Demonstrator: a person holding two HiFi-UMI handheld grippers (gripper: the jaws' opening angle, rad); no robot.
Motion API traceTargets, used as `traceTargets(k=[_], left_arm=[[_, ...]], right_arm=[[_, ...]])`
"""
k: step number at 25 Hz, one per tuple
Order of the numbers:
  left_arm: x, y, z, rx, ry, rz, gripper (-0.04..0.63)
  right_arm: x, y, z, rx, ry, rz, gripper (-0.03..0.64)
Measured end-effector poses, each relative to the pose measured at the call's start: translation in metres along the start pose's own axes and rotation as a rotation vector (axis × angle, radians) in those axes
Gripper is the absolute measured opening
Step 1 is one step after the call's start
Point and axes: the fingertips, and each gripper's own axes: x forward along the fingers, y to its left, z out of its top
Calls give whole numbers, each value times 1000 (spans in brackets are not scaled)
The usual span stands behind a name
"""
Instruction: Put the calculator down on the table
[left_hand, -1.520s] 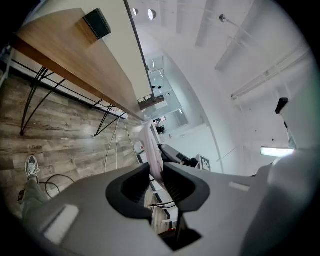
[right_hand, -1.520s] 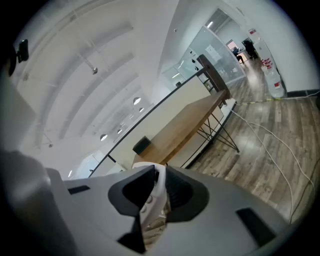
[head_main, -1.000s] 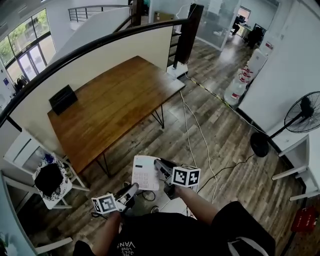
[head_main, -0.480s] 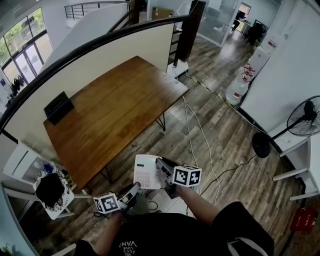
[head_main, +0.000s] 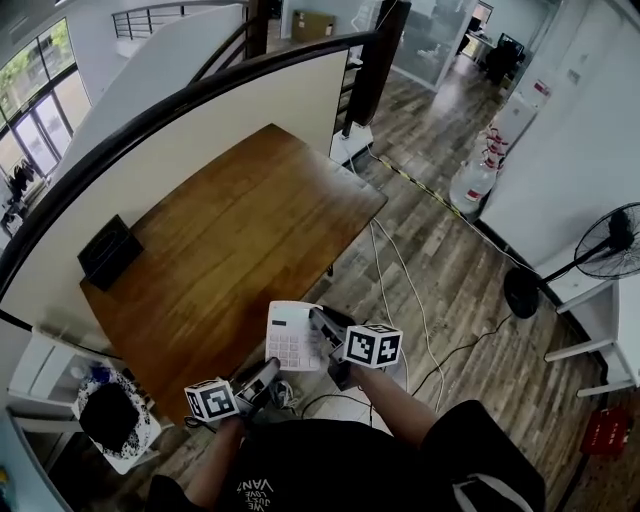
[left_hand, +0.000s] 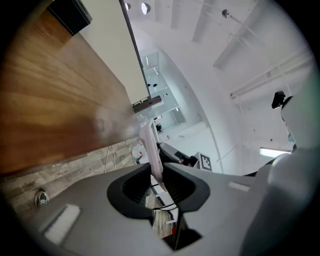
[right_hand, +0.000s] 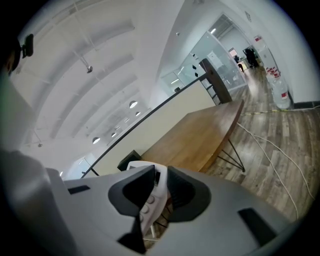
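Note:
A white calculator (head_main: 291, 338) hangs in the air just off the near edge of the brown wooden table (head_main: 230, 235), keys facing up. My left gripper (head_main: 269, 369) is shut on its near edge and my right gripper (head_main: 321, 328) is shut on its right side. In the left gripper view the calculator (left_hand: 149, 141) shows edge-on, pinched between the jaws of the left gripper (left_hand: 158, 175), with the table (left_hand: 50, 100) at the left. In the right gripper view the calculator's keys (right_hand: 148, 199) sit inside the jaws of the right gripper (right_hand: 161, 183), and the table (right_hand: 200, 135) lies ahead.
A black box (head_main: 108, 250) stands at the table's far left end by a curved partition wall (head_main: 200, 110). Cables (head_main: 400, 275) trail over the wood floor. A white chair with a dark bundle (head_main: 105, 418) is at the lower left. A standing fan (head_main: 600, 245) and water bottles (head_main: 477, 180) are on the right.
Both grippers, still holding the calculator, have travelled toward the table. Its near edge now lies right beside the calculator in the head view.

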Motion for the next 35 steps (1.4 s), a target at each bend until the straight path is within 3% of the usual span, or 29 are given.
traceTargets(k=[10, 17, 23, 35], left_arm=[[21, 30, 62, 4, 35, -21, 75], [49, 45, 78, -36, -7, 12, 75], [91, 54, 98, -76, -97, 59, 75], [171, 53, 129, -121, -375, 174, 75]], right_arm=[[55, -16, 29, 21, -20, -36, 55], [85, -39, 48, 6, 34, -8, 55], [116, -68, 83, -57, 134, 71, 55], [172, -104, 144, -194, 315, 291, 55]])
